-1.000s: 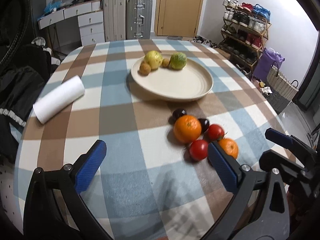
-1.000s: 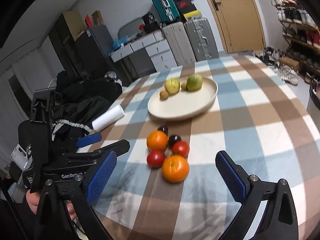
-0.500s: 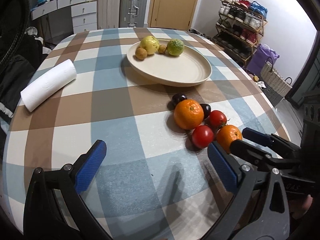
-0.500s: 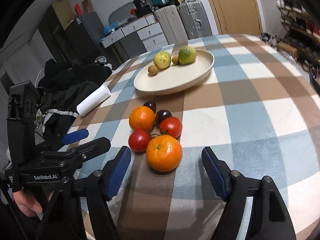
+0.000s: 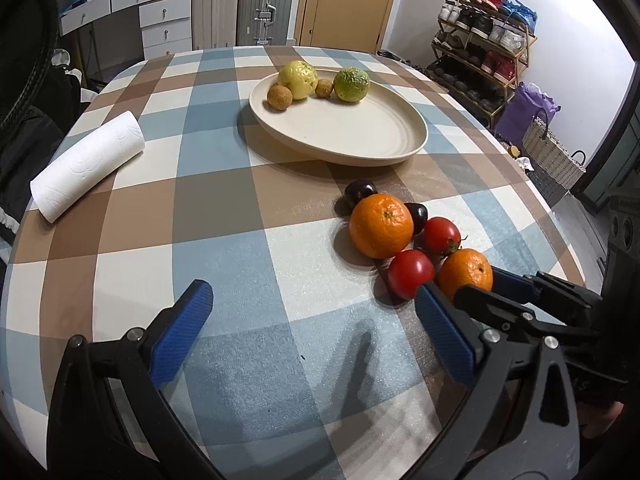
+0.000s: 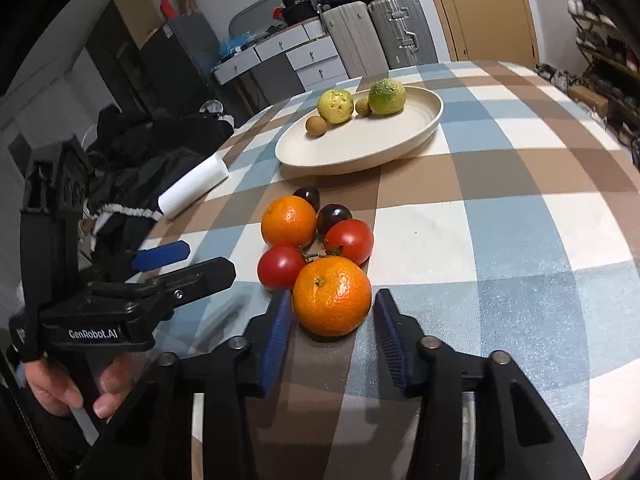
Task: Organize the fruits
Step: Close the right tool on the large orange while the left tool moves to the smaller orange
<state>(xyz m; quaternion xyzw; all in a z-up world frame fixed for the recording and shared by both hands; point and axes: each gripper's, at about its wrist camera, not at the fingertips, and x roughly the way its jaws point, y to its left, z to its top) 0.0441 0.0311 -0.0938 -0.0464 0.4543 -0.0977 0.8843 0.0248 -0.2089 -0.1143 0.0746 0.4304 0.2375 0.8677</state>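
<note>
- Right gripper: blue pads set on either side of the near orange, very close to its skin; whether they touch cannot be told. The orange sits on the table.
- Left gripper: fingers spread wide, nothing between them, hovering over the checked tablecloth left of the fruit cluster.
- Just beyond the near orange: two tomatoes, touching or nearly touching it.
- Behind them: a larger orange and two dark plums, all in one tight group on the cloth.
- Further out: cream plate, near the cluster but apart from it.
- On the plate's far side: a yellow fruit, a green fruit and two small brown fruits.
- Left of the plate: a paper towel roll, lying on its side, well apart from the fruit.
</note>
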